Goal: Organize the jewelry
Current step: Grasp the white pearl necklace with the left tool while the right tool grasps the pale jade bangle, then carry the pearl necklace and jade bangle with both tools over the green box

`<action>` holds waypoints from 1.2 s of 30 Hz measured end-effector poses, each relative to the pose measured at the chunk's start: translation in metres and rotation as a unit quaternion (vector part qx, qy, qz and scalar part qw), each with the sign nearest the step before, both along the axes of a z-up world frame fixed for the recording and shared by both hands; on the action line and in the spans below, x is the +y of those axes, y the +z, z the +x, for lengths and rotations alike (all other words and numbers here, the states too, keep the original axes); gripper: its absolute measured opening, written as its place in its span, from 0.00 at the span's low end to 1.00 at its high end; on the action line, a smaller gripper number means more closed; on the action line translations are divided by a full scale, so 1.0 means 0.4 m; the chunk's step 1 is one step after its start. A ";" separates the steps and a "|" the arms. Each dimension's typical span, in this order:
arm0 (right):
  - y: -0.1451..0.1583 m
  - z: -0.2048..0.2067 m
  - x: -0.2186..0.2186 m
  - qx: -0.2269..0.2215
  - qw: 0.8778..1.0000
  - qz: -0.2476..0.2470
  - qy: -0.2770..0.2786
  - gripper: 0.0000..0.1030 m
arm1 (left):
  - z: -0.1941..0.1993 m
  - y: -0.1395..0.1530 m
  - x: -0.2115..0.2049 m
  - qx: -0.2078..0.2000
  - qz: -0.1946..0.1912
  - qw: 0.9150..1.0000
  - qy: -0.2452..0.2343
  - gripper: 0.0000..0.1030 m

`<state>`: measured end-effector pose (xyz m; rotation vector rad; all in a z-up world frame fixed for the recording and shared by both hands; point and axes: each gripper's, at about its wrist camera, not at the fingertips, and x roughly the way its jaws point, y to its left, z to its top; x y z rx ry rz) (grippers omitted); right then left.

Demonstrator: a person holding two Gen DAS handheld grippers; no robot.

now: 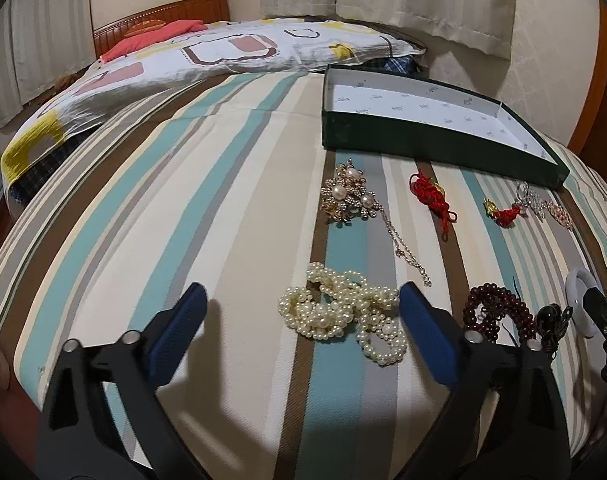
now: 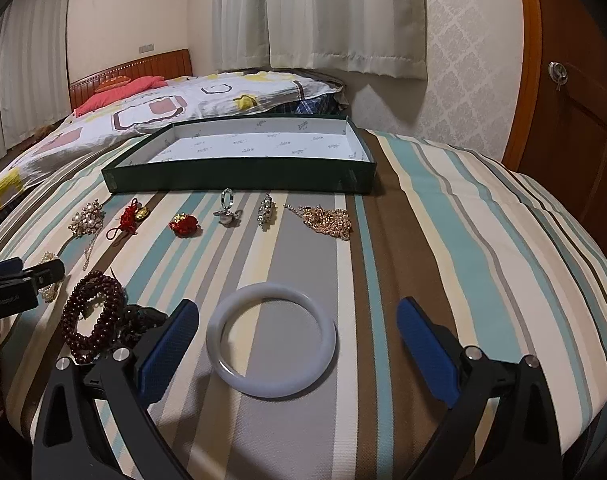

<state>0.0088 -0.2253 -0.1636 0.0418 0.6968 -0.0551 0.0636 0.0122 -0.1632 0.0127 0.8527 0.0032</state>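
Observation:
A pile of cream pearl bracelets (image 1: 339, 312) lies on the striped bedcover between the spread blue fingers of my left gripper (image 1: 303, 296), close to the right pad; neither pad presses on it. In the right wrist view a white bangle (image 2: 272, 291) lies flat between the wide-apart fingers of my right gripper (image 2: 297, 306), untouched. Behind the jewelry stands an empty dark green box (image 1: 423, 148) (image 2: 239, 180) with a white printed lining. A dark red bead bracelet (image 1: 495, 312) (image 2: 91, 316) lies between the two grippers.
A row of pieces lies before the box: a pearl and gold brooch (image 1: 345, 196), red knots (image 2: 183, 225), a silver ring charm (image 2: 227, 210), a rose-gold chain (image 2: 329, 218). A patterned quilt (image 1: 207, 56) lies beyond. The bed's edge drops at the right near a wooden door (image 2: 575, 128).

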 end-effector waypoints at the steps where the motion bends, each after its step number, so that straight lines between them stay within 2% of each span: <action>1: -0.001 0.001 0.000 0.003 1.000 -0.001 -0.001 0.94 | 0.000 -0.003 0.001 0.003 -0.001 1.000 -0.003 0.81; 5: -0.003 0.012 0.003 0.016 1.000 -0.008 -0.001 0.94 | 0.000 -0.004 0.003 0.001 -0.005 1.000 -0.007 0.78; 11: -0.019 0.018 0.008 0.039 0.999 -0.004 0.013 0.92 | -0.005 -0.002 -0.012 -0.003 -0.003 1.000 -0.018 0.68; 12: -0.020 0.018 0.008 0.041 0.999 -0.004 0.013 0.90 | -0.005 -0.002 -0.014 -0.005 -0.003 1.000 -0.019 0.66; 13: -0.023 0.019 0.006 0.044 0.999 -0.001 0.014 0.82 | -0.005 -0.002 -0.016 -0.006 -0.002 1.000 -0.021 0.64; 14: -0.026 0.020 0.005 0.048 0.999 0.005 0.017 0.78 | -0.005 -0.002 -0.017 -0.007 -0.002 1.000 -0.022 0.63; 17: -0.026 0.017 0.003 0.047 0.999 0.012 0.019 0.74 | -0.006 -0.001 -0.024 -0.009 -0.003 1.000 -0.028 0.57; 19: -0.025 0.015 0.007 0.045 0.999 0.012 0.025 0.67 | -0.009 -0.001 -0.025 -0.012 -0.006 0.999 -0.031 0.53; 20: -0.023 0.015 0.011 0.044 0.999 0.011 0.028 0.67 | -0.009 0.000 -0.025 -0.012 -0.006 0.999 -0.031 0.53; 25: -0.022 0.017 0.011 0.043 0.999 0.012 0.028 0.67 | -0.013 0.001 -0.029 -0.017 -0.011 0.999 -0.042 0.37; 30: -0.020 0.017 0.011 0.044 0.999 0.012 0.028 0.67 | -0.014 0.001 -0.023 -0.018 -0.012 0.999 -0.036 0.30; 36: -0.019 0.016 0.012 0.043 0.999 0.012 0.028 0.67 | -0.014 0.002 -0.020 -0.019 -0.015 0.999 -0.034 0.28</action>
